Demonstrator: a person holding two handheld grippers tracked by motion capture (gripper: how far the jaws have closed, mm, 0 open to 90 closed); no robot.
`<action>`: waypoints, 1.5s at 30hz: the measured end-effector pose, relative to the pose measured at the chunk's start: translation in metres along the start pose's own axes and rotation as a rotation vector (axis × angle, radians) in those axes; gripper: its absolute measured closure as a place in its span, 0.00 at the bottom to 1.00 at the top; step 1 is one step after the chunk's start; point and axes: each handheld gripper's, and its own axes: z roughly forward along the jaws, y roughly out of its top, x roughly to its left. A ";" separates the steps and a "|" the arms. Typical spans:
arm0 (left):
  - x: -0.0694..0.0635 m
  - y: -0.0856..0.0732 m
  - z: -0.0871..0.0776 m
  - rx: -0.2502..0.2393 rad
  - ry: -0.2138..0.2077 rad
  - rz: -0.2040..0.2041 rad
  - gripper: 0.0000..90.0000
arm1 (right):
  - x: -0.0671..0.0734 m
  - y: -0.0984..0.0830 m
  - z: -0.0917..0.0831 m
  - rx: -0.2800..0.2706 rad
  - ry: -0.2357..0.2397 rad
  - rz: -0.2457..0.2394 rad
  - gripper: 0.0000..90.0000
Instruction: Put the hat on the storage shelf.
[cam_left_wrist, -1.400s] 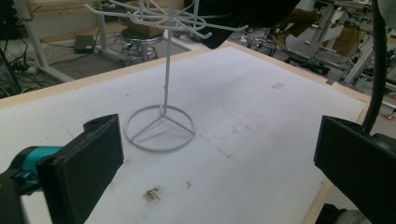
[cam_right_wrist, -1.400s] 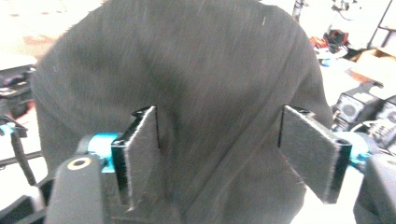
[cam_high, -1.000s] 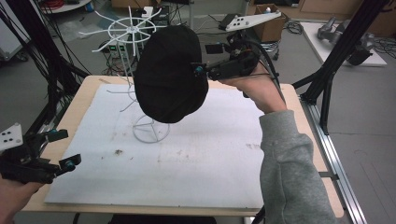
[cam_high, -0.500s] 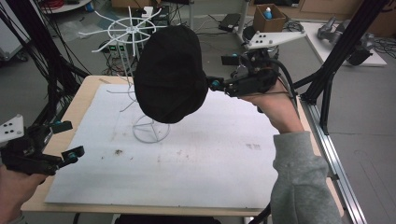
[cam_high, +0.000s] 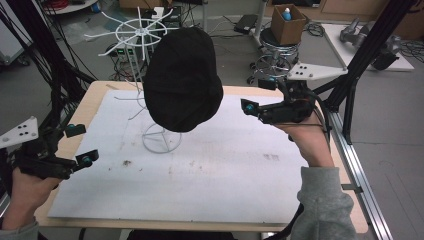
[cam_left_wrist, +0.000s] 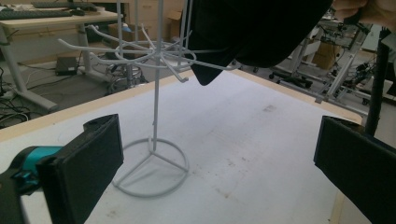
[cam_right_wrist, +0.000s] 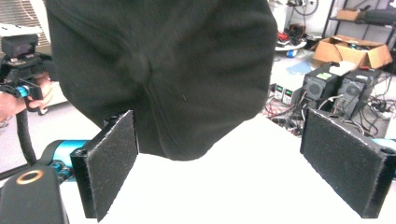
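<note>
The black hat (cam_high: 183, 80) sits on top of the white wire stand (cam_high: 161, 138) near the desk's far edge, w/ the right tongs (cam_high: 262, 97), open & empty, much nearer than the open, empty left tongs (cam_high: 83, 145) by the left edge.

You had a white sheet (cam_high: 225, 170) covering a wooden surface (cam_high: 97, 95), with a small dark smudge (cam_high: 126, 162) near the sheet's left side. Beyond the far edge, an open cardboard box (cam_high: 288, 22) sat on a round metal stool (cam_high: 274, 60), a blue-capped bottle (cam_high: 286, 13) standing inside it. A black frame strut (cam_high: 372, 47) slanted up at your right. Black cables (cam_high: 30, 60) hung at your left.
</note>
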 end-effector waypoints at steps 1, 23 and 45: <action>0.000 0.000 0.001 -0.001 0.004 0.001 0.02 | -0.002 -0.008 -0.001 0.006 -0.018 0.007 0.12; -0.001 -0.004 0.006 0.001 0.008 0.007 0.02 | 0.004 -0.073 -0.022 0.038 -0.039 0.022 0.12; -0.001 -0.004 0.003 -0.003 0.019 0.013 0.02 | 0.004 -0.093 -0.054 -0.038 -0.141 0.055 0.12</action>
